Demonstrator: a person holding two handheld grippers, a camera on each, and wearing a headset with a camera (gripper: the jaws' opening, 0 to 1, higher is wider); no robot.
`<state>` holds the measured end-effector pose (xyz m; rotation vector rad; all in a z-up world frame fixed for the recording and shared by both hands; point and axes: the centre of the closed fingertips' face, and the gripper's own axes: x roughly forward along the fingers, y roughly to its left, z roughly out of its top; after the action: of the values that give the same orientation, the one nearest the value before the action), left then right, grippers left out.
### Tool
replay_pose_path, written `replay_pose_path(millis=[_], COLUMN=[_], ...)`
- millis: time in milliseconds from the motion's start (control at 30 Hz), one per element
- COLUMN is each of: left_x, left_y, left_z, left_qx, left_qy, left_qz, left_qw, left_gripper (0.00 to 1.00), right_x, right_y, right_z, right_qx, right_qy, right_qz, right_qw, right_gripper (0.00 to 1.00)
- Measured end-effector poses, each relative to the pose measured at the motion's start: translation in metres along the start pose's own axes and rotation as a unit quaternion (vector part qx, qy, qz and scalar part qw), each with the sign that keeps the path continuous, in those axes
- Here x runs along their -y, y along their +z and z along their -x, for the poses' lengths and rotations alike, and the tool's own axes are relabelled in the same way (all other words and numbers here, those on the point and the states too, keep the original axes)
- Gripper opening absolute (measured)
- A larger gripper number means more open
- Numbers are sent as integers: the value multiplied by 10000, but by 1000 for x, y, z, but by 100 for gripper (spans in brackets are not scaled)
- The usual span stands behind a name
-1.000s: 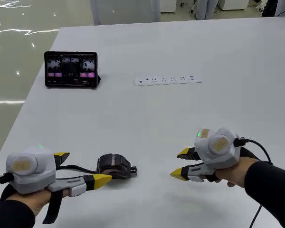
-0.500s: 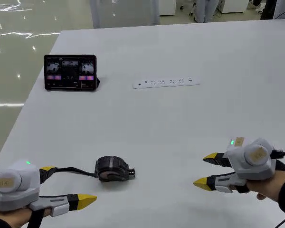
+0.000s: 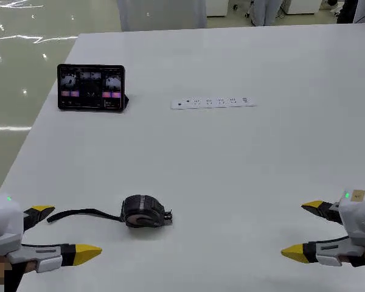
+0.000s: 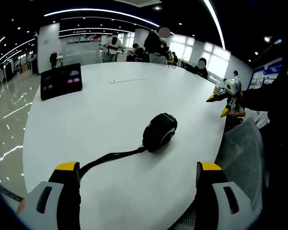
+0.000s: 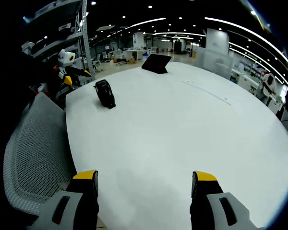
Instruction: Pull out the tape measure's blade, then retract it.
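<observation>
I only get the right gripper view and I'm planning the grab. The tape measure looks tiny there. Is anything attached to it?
Observer: Yes. In the head view, a black strap trails from the tape measure across the table toward the left gripper.
Operator: Is the left gripper holding that strap?
Observer: No. The left gripper view shows its jaws wide open with nothing clamped. The strap just lies on the table.
Operator: And the blade?
Observer: In the head view, only the small hook sticks out of the case, on the side facing the right gripper. No blade is drawn out.
</observation>
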<state>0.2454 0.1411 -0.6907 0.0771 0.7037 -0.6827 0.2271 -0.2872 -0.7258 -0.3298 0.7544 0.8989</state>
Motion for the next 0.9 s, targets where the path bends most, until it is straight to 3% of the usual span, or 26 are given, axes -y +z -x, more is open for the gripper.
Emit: replay_pose_path(millis=[233, 467, 900], left_x=[-6, -2, -6], left_y=[-4, -8, -5], left_z=[8, 10, 11], left_qx=[-119, -153, -141], left_qy=[29, -61, -48], left_qz=[-198, -227, -270], left_qw=[9997, 9996, 9995], left_gripper=[99, 99, 99], right_x=[6, 21, 23], right_y=[-9, -14, -18], right_z=[15, 28, 36], right_qx=[40, 86, 66], right_qy=[-125, -292, -370], right_qz=[-122, -140, -118], right_qw=[9998, 9994, 9992], right_gripper=[98, 99, 99])
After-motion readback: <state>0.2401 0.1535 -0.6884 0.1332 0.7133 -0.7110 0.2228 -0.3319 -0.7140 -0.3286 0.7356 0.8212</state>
